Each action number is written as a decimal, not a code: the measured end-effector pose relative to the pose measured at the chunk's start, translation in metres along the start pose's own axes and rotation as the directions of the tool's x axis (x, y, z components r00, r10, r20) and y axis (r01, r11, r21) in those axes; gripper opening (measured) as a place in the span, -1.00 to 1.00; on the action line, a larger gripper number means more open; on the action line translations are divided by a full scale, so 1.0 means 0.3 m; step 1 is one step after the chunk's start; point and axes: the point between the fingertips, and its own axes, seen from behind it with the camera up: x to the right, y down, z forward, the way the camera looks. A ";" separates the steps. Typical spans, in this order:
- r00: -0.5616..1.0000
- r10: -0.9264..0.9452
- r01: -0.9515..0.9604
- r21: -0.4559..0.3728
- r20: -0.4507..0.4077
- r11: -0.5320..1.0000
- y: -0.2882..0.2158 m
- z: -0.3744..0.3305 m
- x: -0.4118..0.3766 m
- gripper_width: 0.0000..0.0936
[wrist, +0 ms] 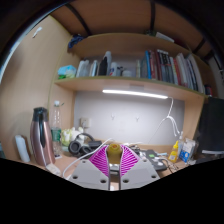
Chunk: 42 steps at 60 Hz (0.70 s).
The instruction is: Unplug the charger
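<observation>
My gripper (113, 154) is raised above a cluttered desk, with both magenta pads (100, 161) pressed on a small yellowish-tan charger (113, 151) that sticks up between the fingertips. A thin white cable (72, 166) curves in from the left toward the fingers. I see no socket; whatever lies under the fingers is hidden.
A wooden shelf (120, 86) with books (170, 67) hangs on the wall ahead, with a light strip (135, 94) under it. A dark thermos (40, 135) stands at the left. A yellow bottle (175, 152) and a dark monitor (212, 125) are at the right. Small clutter covers the desk.
</observation>
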 end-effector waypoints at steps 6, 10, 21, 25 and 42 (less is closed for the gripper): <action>1.000 0.011 -0.011 -0.013 -0.013 1.000 -0.041 -0.060 0.095 -0.70; 1.000 0.022 -0.023 -0.082 -0.015 0.996 0.033 -0.091 0.147 -0.69; 1.000 0.020 -0.023 -0.373 -0.013 0.927 0.418 -0.156 0.266 -0.64; 0.998 0.048 -0.056 -0.447 -0.031 0.893 0.519 -0.171 0.295 -0.64; 0.997 0.067 -0.079 -0.598 -0.042 0.797 0.738 -0.131 0.303 -0.56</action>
